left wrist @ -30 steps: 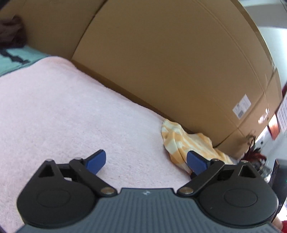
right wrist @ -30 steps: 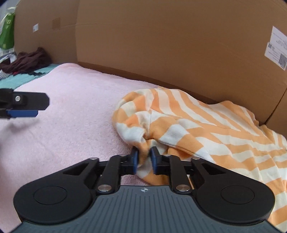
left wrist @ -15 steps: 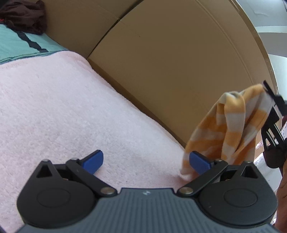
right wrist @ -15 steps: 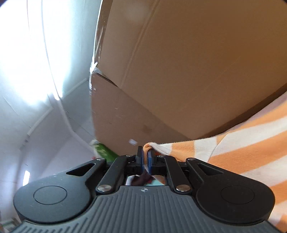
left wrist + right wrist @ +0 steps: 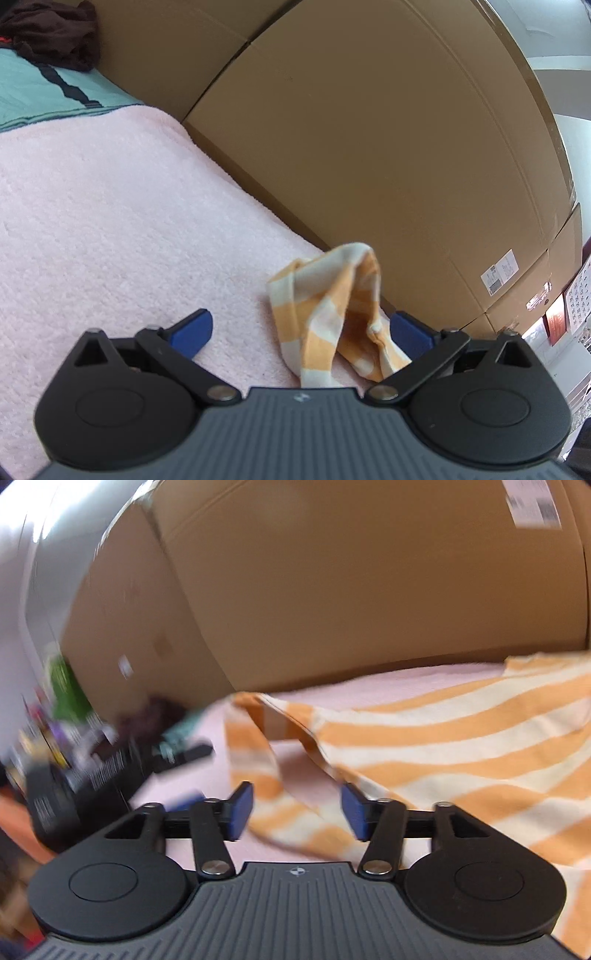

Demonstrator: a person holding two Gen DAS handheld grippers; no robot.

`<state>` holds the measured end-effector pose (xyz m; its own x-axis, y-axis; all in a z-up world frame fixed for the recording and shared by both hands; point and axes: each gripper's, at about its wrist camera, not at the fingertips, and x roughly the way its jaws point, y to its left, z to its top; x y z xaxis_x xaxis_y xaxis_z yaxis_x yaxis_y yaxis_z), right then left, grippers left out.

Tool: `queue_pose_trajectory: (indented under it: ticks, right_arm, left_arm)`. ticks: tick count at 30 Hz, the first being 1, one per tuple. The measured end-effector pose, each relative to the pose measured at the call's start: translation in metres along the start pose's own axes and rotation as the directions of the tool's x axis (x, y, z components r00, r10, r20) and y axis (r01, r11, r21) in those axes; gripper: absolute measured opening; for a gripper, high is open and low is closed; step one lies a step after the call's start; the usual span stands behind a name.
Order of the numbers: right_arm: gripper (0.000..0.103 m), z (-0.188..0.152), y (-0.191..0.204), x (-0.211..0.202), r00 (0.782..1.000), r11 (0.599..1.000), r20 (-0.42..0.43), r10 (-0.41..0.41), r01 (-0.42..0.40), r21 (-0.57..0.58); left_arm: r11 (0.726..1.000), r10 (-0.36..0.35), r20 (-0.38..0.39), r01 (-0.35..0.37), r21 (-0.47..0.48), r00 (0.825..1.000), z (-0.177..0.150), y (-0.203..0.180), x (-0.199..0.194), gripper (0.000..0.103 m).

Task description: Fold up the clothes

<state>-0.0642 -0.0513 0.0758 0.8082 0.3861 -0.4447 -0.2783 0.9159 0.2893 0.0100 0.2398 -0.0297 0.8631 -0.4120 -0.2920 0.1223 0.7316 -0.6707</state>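
While your left gripper [image 5: 301,332] hovers low over the pink blanket [image 5: 110,221], its blue pads stand wide apart and clamp nothing. From its camera, a dark garment [image 5: 51,33] sits bunched at eleven o'clock, on a teal cloth [image 5: 33,92] that borders the blanket's far edge. The cardboard boxes [image 5: 369,129] wall off the blanket from twelve round to three o'clock, with a white label [image 5: 500,275] at three. The orange-and-white striped shirt [image 5: 332,314] is the piece you are folding: here a peaked fold of it stands up on the blanket between the two pads, closer to the right-hand pad and seemingly just touching it, though you cannot be sure of contact from this angle.

In the right wrist view the picture is smeared with motion, most of all at nine o'clock, where you see your left gripper [image 5: 92,775] only as a dark blur beside green and purple clutter too blurred to name. Your right gripper [image 5: 297,814] has its pads parted as well, holding nothing. The striped shirt [image 5: 461,746] lies spread on the pink blanket [image 5: 406,675] from the centre out to three and four o'clock, and a limp fold of it lies under the gap between the pads. Cardboard boxes [image 5: 332,590] fill the upper frame, a label [image 5: 535,506] at one o'clock.
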Motion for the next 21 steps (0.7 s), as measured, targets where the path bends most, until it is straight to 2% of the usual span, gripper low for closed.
queue_pose_trajectory:
  ticks: [2, 4, 6, 8, 9, 10, 13, 15, 17, 20, 21]
  right_arm:
    - [0.065, -0.005, 0.011, 0.005, 0.998, 0.988, -0.028, -0.064, 0.060, -0.141]
    - [0.065, -0.011, 0.024, 0.017, 0.989, 0.956, -0.038, -0.143, 0.128, -0.265]
    - [0.061, -0.015, 0.025, 0.028, 0.982, 0.931, -0.039, -0.187, 0.164, -0.326]
    - [0.040, -0.009, 0.023, 0.032, 0.989, 0.952, -0.038, -0.146, 0.129, -0.278]
    - [0.019, -0.007, 0.022, 0.034, 0.991, 0.961, -0.037, -0.125, 0.112, -0.253]
    - [0.014, -0.004, 0.021, 0.035, 0.994, 0.969, -0.035, -0.104, 0.094, -0.229]
    - [0.011, 0.004, 0.018, 0.041, 0.999, 0.987, -0.026, -0.043, 0.038, -0.154]
    - [0.011, 0.010, 0.016, 0.044, 1.000, 0.995, -0.017, -0.002, 0.000, -0.104]
    - [0.011, 0.018, 0.020, 0.046, 0.997, 0.995, -0.005, 0.081, -0.081, -0.061]
    - [0.011, 0.031, 0.032, 0.049, 0.972, 0.972, 0.022, 0.235, -0.235, -0.003]
    - [0.013, 0.034, 0.036, 0.050, 0.959, 0.959, 0.025, 0.283, -0.283, 0.007]
  left_arm:
    - [1.000, 0.003, -0.001, -0.003, 0.002, 1.000, 0.000, 0.000, 0.001, 0.102]
    - [1.000, 0.005, 0.001, -0.005, 0.000, 1.000, 0.001, 0.001, 0.001, 0.102]
    - [1.000, 0.003, 0.005, -0.003, -0.004, 1.000, 0.001, 0.002, -0.001, 0.102]
    - [1.000, -0.001, 0.017, 0.002, -0.016, 1.000, 0.001, 0.004, -0.003, 0.102]
    - [1.000, -0.005, 0.027, 0.005, -0.024, 1.000, 0.001, 0.006, -0.005, 0.102]
    - [0.999, -0.004, 0.045, 0.006, -0.035, 0.999, 0.000, 0.006, -0.008, 0.102]
    - [0.996, 0.038, 0.151, -0.025, -0.083, 0.988, -0.003, 0.011, -0.021, 0.102]
    - [0.990, 0.078, 0.250, -0.047, -0.131, 0.965, -0.007, 0.016, -0.034, 0.102]
    - [0.981, 0.130, 0.338, -0.072, -0.178, 0.932, -0.011, 0.020, -0.047, 0.102]
    - [0.970, 0.189, 0.385, -0.109, -0.219, 0.904, -0.013, 0.022, -0.052, 0.102]
    - [0.967, 0.199, 0.384, -0.117, -0.226, 0.902, -0.012, 0.023, -0.052, 0.102]
